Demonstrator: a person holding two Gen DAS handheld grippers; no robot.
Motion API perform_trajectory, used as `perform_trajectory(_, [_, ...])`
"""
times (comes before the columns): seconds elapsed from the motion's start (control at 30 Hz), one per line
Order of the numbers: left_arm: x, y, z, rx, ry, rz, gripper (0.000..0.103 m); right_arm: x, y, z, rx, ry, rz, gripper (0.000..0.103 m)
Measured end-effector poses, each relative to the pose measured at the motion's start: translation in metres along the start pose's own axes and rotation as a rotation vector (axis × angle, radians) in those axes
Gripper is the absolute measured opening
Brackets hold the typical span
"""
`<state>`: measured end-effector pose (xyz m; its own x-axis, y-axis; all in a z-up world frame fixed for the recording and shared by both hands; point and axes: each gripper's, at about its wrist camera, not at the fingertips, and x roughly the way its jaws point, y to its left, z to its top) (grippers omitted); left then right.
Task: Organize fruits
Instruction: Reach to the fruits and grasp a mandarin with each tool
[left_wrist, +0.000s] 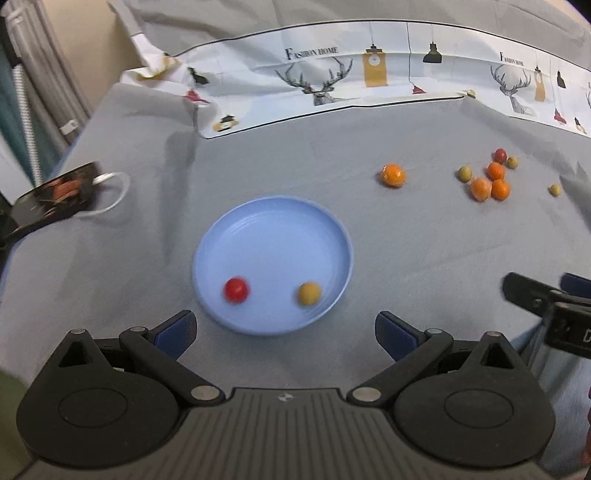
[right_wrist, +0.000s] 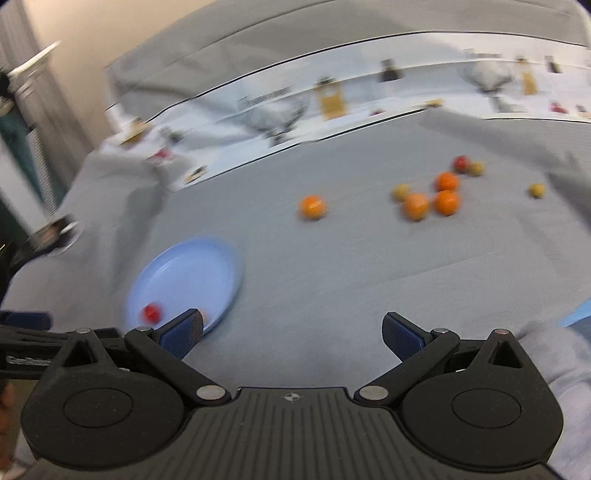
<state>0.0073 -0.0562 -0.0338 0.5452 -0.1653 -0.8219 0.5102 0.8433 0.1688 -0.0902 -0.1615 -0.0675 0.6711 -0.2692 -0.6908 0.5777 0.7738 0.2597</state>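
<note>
A blue plate lies on the grey cloth and holds a red fruit and a yellow-green fruit. My left gripper is open and empty just in front of the plate. A lone orange lies beyond the plate. A cluster of oranges, green fruits and a red one lies at the far right. In the right wrist view my right gripper is open and empty, with the plate at its left, the lone orange and the cluster ahead.
A dark bag with a white cord sits at the left edge of the table. A patterned cloth is folded along the far edge. A single green fruit lies at the far right. The right gripper shows at the right edge of the left wrist view.
</note>
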Motion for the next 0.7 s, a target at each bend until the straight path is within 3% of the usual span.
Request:
perform_trajectory(0.23, [0.064,-0.046,0.077,0.023,0.006,-0.038,0.103,0.051,-0.056,0.036,0.066,-0.033,-0.139,0.102])
perform_trajectory(0.43, [0.147,-0.091,0.131,0.107,0.028,-0.059,0.103,0.129,-0.078,0.055,0.015,0.015,-0.125,0.102])
perform_trajectory(0.7, [0.245,-0.13,0.164,0.167,0.105,-0.105,0.103,0.222,-0.099,0.071,-0.027,0.076,-0.16,0.097])
